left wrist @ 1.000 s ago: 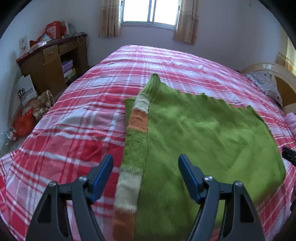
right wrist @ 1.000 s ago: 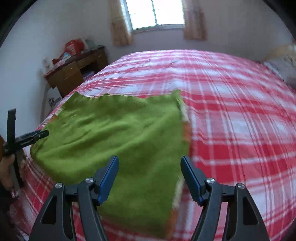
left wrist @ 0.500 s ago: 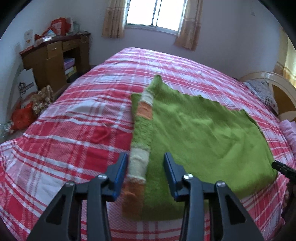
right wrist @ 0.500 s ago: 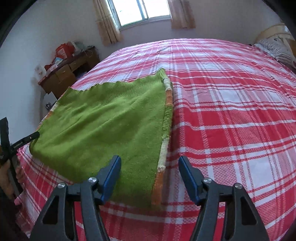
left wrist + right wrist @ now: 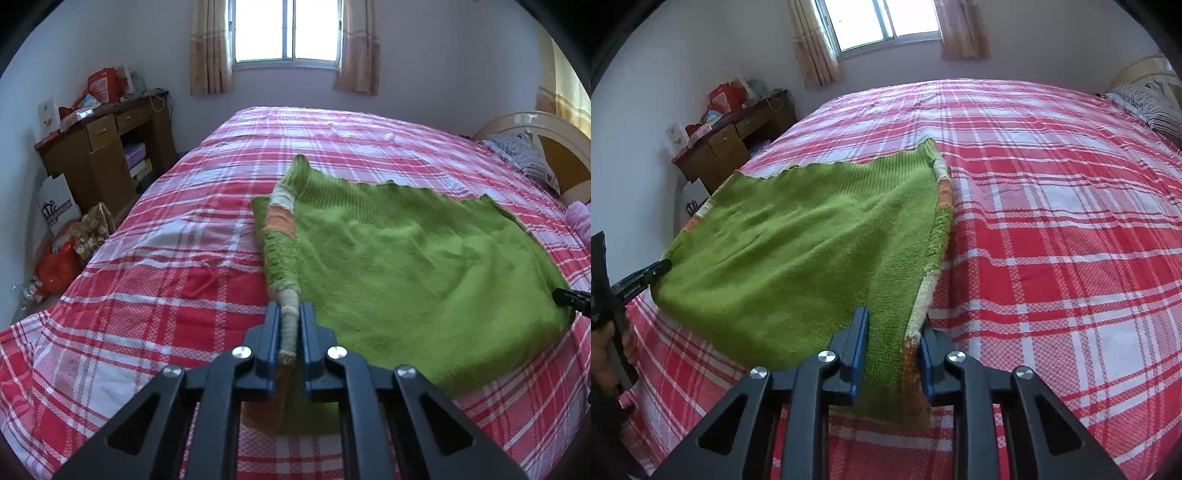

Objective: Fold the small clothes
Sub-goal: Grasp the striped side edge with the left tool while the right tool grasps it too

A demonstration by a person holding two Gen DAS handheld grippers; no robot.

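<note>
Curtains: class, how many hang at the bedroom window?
2. One curtain hangs left of the window, the other curtain hangs right of it. None seems hidden.

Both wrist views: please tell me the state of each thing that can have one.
Green knitted sweater: lying on the bed, near corners pinched and lifted.
Left gripper: just closed, shut on the sweater's striped edge.
Right gripper: just closed, shut on the opposite near corner.
Window: curtains drawn aside.
</note>
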